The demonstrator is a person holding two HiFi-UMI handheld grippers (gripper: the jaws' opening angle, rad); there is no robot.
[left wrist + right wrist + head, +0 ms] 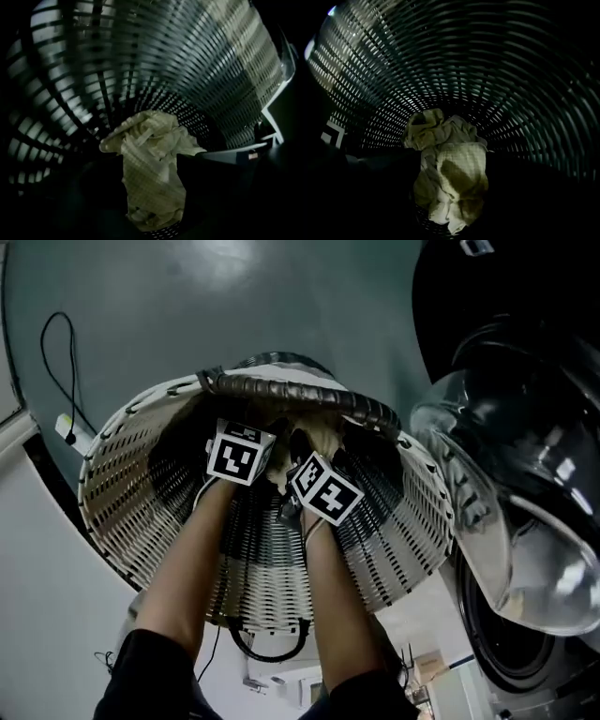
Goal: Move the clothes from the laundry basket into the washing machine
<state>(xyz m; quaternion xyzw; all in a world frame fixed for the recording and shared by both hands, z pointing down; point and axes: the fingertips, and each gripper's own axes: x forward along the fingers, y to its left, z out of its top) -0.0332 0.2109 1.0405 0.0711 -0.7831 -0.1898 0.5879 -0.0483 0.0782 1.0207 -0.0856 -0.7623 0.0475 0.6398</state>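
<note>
Both arms reach down into a white wicker laundry basket [131, 484]. A crumpled cream waffle-weave cloth [152, 154] lies at the basket's bottom; it also shows in the right gripper view [450, 164] and peeks out between the marker cubes [317, 437]. My left gripper [150, 187] hangs just above the cloth, its dark jaws spread wide on either side of it. My right gripper [450, 187] stands the same way, jaws apart with the cloth seen between them. In the head view the left gripper [239, 457] and right gripper [323, 491] show mainly as their cubes, fingertips hidden.
The basket's dark woven wall [511, 70] surrounds both grippers closely. To the right stands the washing machine with its glass door [511, 512] swung open and its drum opening [511, 648] below. A black cable [56, 343] lies on the floor at the left.
</note>
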